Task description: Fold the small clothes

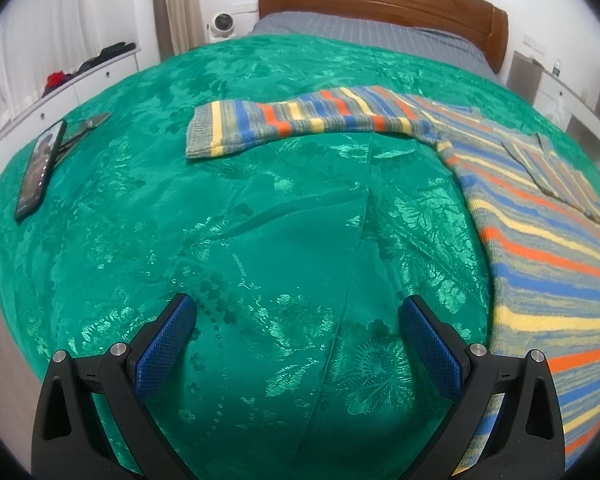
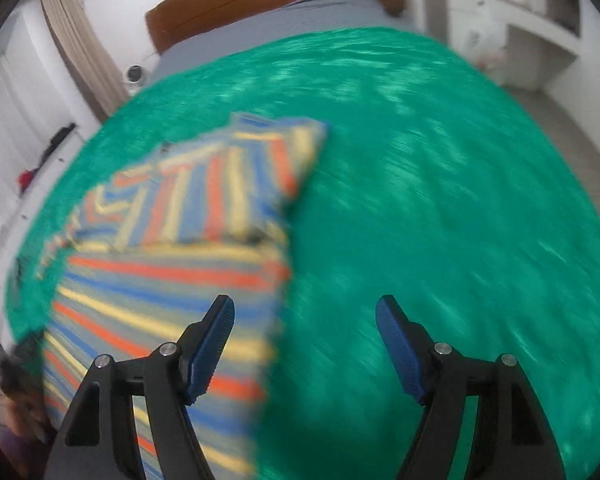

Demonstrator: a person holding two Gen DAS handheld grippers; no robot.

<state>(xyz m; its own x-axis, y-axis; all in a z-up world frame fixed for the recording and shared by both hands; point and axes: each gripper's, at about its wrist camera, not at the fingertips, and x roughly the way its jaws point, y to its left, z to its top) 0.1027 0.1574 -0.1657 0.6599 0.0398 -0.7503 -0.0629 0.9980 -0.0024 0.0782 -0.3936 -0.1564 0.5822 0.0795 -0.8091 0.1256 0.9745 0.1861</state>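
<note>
The sweater (image 1: 520, 240) is a soft knit and most likely light. It should drape and bend at any point, and it will not hold a shape once lifted. The knit surface looks rough enough to give the pads good friction. It is not fragile, but a loose knit can stretch if pulled hard.

Recommended hold points: the cuff of the long sleeve (image 1: 300, 120), or the hem corners of the body. Pinch one layer edge and lift only a little, so the cloth slides over the bedspread (image 1: 260, 240) without bunching.

Appearance: horizontal stripes in blue, orange, yellow and grey. One sleeve is already folded across the body at the right. The other sleeve lies stretched out to the left, flat on the bedspread.

Location: the sweater lies on the green bedspread, right of centre in the left wrist view.

Left gripper (image 1: 298, 320): jaws wide apart, nothing between them, over bare bedspread just left of the sweater body.

Right gripper (image 2: 305, 322): jaws wide apart, empty, over the right edge of the sweater body. That view is blurred.
</note>
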